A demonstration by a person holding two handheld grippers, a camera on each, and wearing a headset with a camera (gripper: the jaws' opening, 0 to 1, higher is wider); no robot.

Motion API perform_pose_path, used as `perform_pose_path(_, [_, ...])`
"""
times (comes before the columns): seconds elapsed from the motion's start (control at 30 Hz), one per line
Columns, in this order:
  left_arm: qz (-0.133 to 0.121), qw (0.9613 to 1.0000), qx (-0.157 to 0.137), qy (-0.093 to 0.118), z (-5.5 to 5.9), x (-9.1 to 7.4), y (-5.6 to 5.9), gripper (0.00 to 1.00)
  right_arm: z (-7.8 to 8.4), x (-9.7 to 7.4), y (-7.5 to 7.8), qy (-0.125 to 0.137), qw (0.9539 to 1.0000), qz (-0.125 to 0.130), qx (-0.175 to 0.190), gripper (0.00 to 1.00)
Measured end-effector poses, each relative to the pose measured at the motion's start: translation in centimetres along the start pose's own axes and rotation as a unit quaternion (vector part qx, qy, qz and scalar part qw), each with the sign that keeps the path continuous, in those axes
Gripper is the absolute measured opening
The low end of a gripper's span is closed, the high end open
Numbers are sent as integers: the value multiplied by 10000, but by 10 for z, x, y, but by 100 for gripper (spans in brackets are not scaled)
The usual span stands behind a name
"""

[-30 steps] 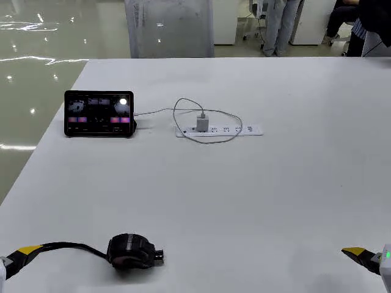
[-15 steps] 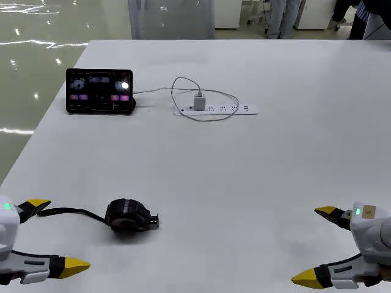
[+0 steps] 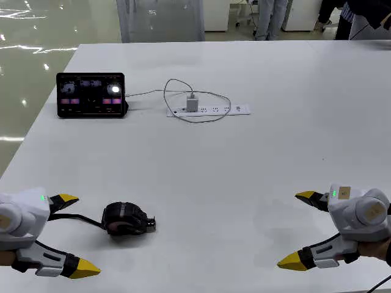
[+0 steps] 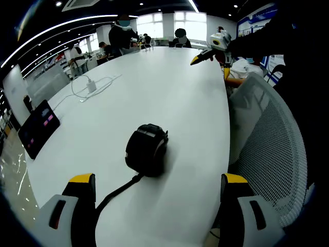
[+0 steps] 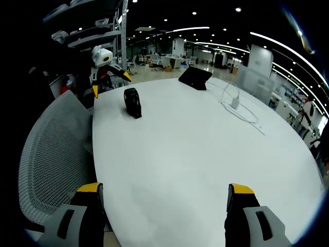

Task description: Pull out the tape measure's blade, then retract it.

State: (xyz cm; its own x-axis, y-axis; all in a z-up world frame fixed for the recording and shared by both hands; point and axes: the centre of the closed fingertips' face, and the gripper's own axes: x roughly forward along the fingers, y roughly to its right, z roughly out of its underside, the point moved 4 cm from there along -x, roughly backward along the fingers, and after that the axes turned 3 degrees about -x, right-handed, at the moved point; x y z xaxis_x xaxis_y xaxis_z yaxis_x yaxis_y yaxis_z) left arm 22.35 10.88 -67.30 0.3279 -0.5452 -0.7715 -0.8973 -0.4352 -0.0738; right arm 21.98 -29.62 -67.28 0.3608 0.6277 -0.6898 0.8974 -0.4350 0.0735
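No text is legible; the tablet [image 3: 90,95] screen and power strip [image 3: 211,110] markings are too blurred.

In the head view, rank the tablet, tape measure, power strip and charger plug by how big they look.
1. tablet
2. tape measure, though it lies nearer the camera, so unsure
3. power strip, longer but thin
4. charger plug

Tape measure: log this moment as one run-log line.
tape measure: on table, blade in, not gripped | left gripper: open, facing it | right gripper: open, far off to the side | pull: not yet begun
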Motion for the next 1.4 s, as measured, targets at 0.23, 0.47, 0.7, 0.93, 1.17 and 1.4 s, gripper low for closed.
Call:
perform_pose_path(0.23, [238, 9995, 39, -218, -2, 12, -10, 99, -18, 21, -5, 113, 9997, -179, -114, 99])
perform_pose_path(0.47, [265, 9994, 196, -143, -14, 23, -17, 90, -27, 49, -14, -26, 9984, -432, -368, 99])
perform_pose_path(0.7, [451, 9987, 168, -177, -18, 32, -13, 92, -41, 71, -20, -47, 9966, -673, -480, 99])
perform_pose_path(0.93, [239, 9984, 244, -441, -15, 52, -22, 89, -65, 104, -31, -4, 9939, -912, -613, 99])
perform_pose_path(1.17, [534, 9969, 272, -514, -18, 64, -18, 81, -87, 132, -46, -19, 9883, -1274, -843, 99])
perform_pose_path(1.4, [498, 9965, 399, -536, -21, 71, -20, 61, -103, 158, -59, -47, 9843, -1492, -946, 99])
